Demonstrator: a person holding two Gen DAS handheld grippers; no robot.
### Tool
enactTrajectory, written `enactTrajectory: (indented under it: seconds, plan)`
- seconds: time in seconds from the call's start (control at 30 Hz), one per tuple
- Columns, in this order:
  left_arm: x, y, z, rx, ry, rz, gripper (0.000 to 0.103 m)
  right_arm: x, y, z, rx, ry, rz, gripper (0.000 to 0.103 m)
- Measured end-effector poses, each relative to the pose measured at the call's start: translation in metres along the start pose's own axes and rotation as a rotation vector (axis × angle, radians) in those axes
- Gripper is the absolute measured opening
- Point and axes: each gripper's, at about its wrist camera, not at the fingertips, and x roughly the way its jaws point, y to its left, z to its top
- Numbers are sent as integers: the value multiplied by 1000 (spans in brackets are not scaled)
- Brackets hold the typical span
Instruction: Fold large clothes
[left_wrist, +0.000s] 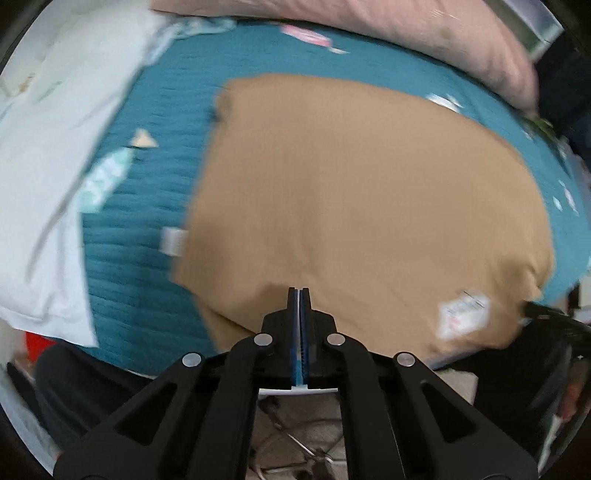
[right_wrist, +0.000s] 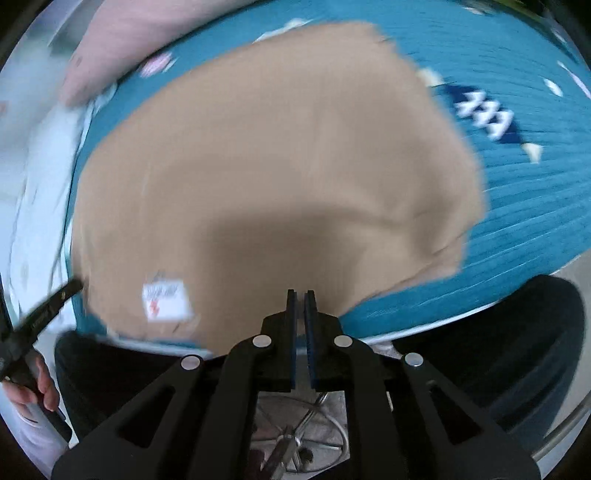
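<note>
Off to my left gripper's left lies a white pillow, then the teal quilted bedspread. The left jaws are closed on nothing. Straight ahead of them the tan, folded cloth garment lies flat on the bedspread, its white printed label to the right. My right gripper is pinched closed and empty too, garment ahead, pink pillow beyond.

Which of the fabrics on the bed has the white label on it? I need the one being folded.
The tan garment, lying flat on the teal quilt; its white label sits near one corner. The pink bedding shows none.
</note>
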Motion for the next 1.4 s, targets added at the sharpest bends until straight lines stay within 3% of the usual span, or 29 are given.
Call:
enactTrajectory:
  seconds: [0.03,0.17,0.33,0.57,0.6,0.63,0.7,0.77,0.87,0.9,1.03,1.2,1.27,1.3,1.33,1.4]
  plan:
    - [7,-9,-5,15,21,-26,4,13,8,-5,-32,26,-18,6]
    - [50,-17,-13,58,57,54,3,56,12,7,-12,61,-64,3]
    - [33,-18,-14,44,46,48,3,30,4,4,19,56,-12,6]
    - [-8,-22,-4,50,-15,-1,4,-13,1,2,51,-52,49,11]
    - [-14,-23,3,54,-20,-20,4,-13,-1,9,57,-70,44,31]
    - [-18,-27,7,55,-24,-32,4,-22,-9,7,68,-92,33,64]
    - [-23,-34,20,59,-39,-48,10,-37,-37,14,131,-179,-18,85]
    - [-25,-47,35,62,-50,-51,18,-48,-67,22,185,-217,-29,86]
    - [-28,-59,51,49,-54,-59,18,-47,-111,36,290,-202,35,91]
    - [-29,-62,57,44,-55,-60,18,-33,-104,52,318,-195,55,94]
    - [-25,-63,64,17,-42,-56,22,1,-123,87,400,-144,92,94]
    - [-7,-68,63,0,4,-38,24,32,-144,94,442,-48,313,94]
    - [-1,-70,61,-6,24,-41,24,40,-150,94,448,-40,322,91]
    - [0,-72,60,-2,31,-36,24,36,-152,90,442,-39,312,78]
    - [1,-73,60,3,34,-29,24,30,-152,89,426,-47,293,54]
    - [3,-75,59,12,38,-21,24,20,-144,87,390,-59,362,28]
